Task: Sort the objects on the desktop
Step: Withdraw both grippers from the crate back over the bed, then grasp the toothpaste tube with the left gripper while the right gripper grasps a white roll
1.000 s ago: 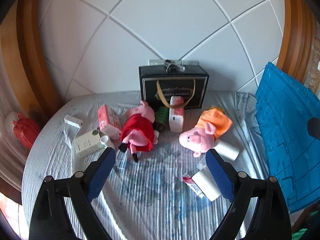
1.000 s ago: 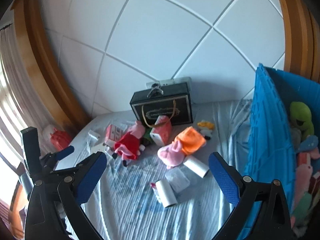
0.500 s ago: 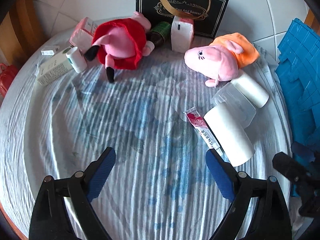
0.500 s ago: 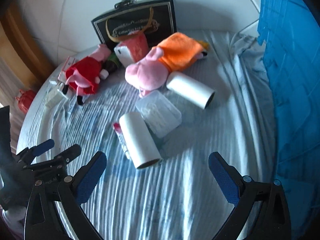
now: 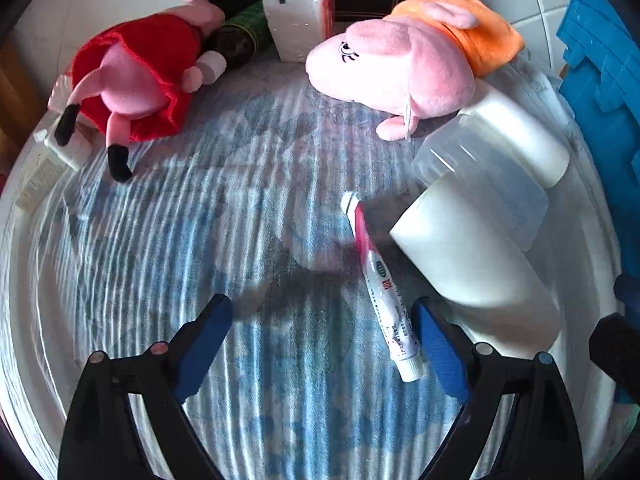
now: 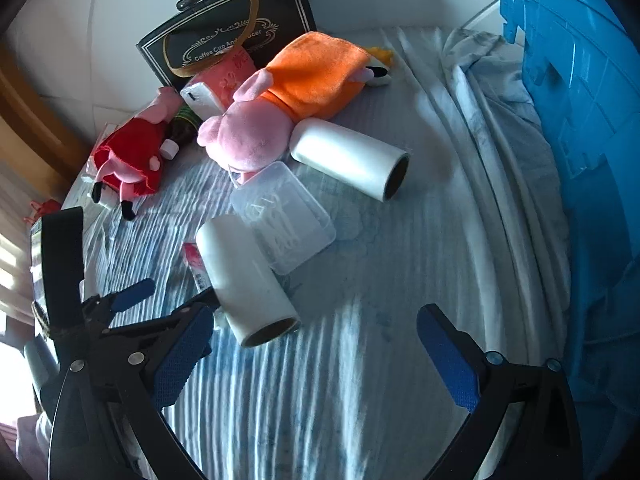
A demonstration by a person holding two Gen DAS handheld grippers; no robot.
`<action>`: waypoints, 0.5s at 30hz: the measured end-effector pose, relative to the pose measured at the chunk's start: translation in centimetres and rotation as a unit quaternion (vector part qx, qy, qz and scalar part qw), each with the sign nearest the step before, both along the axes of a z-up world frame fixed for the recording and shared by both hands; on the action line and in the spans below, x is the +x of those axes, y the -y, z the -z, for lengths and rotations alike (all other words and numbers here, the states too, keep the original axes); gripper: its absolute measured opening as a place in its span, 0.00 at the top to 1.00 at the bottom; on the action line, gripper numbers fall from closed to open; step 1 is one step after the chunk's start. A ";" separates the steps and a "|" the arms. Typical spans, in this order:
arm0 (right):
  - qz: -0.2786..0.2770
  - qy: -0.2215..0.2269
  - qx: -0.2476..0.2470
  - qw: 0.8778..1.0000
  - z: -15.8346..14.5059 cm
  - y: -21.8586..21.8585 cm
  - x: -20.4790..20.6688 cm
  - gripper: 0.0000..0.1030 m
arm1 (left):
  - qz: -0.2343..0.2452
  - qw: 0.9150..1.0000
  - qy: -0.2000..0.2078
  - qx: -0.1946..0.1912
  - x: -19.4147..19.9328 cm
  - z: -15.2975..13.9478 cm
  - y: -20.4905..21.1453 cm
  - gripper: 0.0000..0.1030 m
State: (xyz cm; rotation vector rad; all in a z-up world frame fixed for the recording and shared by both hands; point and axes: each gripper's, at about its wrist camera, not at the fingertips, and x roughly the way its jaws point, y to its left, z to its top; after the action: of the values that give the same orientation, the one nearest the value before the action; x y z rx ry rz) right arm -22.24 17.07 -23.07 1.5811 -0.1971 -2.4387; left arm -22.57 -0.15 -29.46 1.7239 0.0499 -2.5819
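My left gripper (image 5: 320, 320) is open, low over the blue-striped cloth (image 5: 160, 240). A red and white toothpaste tube (image 5: 380, 288) lies just inside its right finger. A white paper roll (image 5: 472, 260) rests beside that tube, and it shows again as the white paper roll (image 6: 248, 280) by the left finger of my open right gripper (image 6: 316, 332), its near end between the jaws. A clear plastic box (image 6: 284, 220) leans on it. Behind lie a second white roll (image 6: 348, 160), a pig plush in orange (image 5: 408, 64) and a pig plush in red (image 5: 136, 80).
A black gift bag (image 6: 228, 36) stands at the back against the tiled wall, with a tissue pack (image 5: 298, 16) and a green bottle (image 5: 240, 36) in front. A blue crate (image 6: 580, 120) walls the right side. Small white boxes (image 5: 60, 148) lie at the left edge.
Both grippers have dropped toward the cloth and tipped downward. The roll, tube and plush toys now fill the views. Both sets of jaws stayed wide.
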 end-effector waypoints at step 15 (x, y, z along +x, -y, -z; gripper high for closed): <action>-0.080 0.023 0.048 0.995 1.8 4.8 -1.1 0.35 | 0.060 0.998 -0.017 -0.027 1.2 -0.8 -0.1 0.48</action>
State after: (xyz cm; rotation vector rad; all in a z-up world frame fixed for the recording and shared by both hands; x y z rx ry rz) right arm -23.30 12.29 -24.86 1.6254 0.0376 -2.3220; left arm -21.42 -0.06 -28.63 1.7163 -0.1251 -2.6697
